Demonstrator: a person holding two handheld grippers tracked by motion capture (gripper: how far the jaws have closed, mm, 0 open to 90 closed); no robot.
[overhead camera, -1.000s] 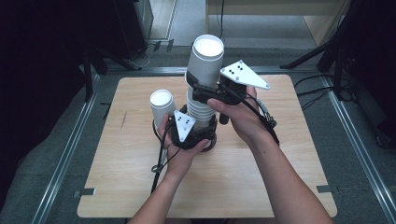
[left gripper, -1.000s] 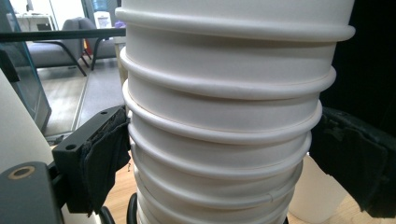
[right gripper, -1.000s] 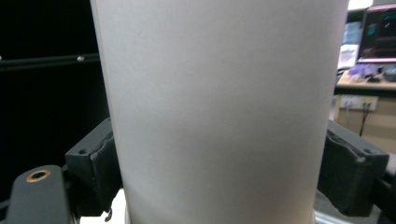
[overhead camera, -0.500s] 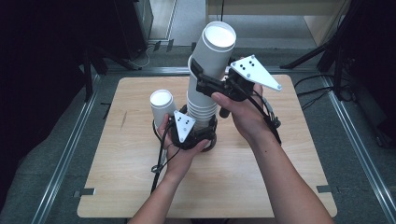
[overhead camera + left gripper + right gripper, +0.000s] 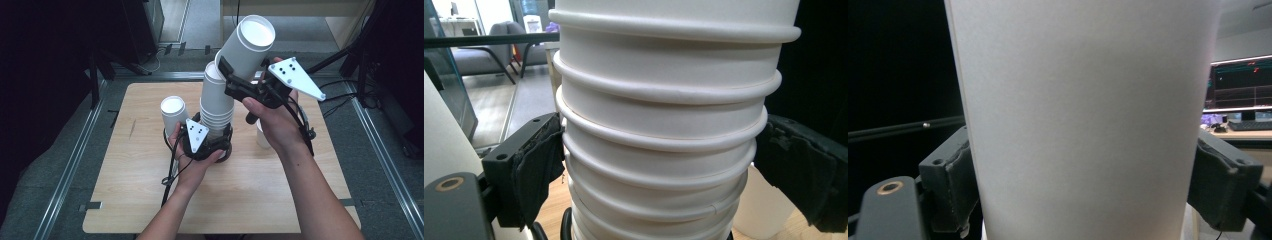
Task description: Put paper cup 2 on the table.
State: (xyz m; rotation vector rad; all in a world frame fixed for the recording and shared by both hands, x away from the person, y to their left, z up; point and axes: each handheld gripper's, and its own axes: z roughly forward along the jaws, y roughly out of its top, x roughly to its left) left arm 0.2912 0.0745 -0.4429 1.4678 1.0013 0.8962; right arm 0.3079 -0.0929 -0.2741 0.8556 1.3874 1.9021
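Top cup (image 5: 248, 46) is higher and tilted further toward the far right than in the earlier high-view frames; a second ago it sat nearly in line on the stack (image 5: 218, 105), now its base is only partly in the mouth of the stack's uppermost cup and its open rim faces up and away. Right gripper (image 5: 240, 80) has risen with it. Left gripper (image 5: 216, 139) and the stack look unmoved.

Around it: a single white cup (image 5: 174, 114) stands upright on the desk (image 5: 140, 200) just left of the stack, beside the left hand (image 5: 192, 157). Another white cup (image 5: 262, 135) stands on the desk under the right hand (image 5: 272, 117), mostly hidden by it. Black cable (image 5: 170, 172) trails from the left gripper across the desk toward the near edge. Nothing stands above the lifted cup.

Grip: right gripper is clamped on the top cup's wall; in the right gripper view the cup (image 5: 1083, 120) stands between both pads (image 5: 955, 180), each touching its side. Left gripper is closed around the stack low down; in the left gripper view the nested rims (image 5: 664, 145) sit between the two pads (image 5: 536, 170), which press on both sides just above the desk.
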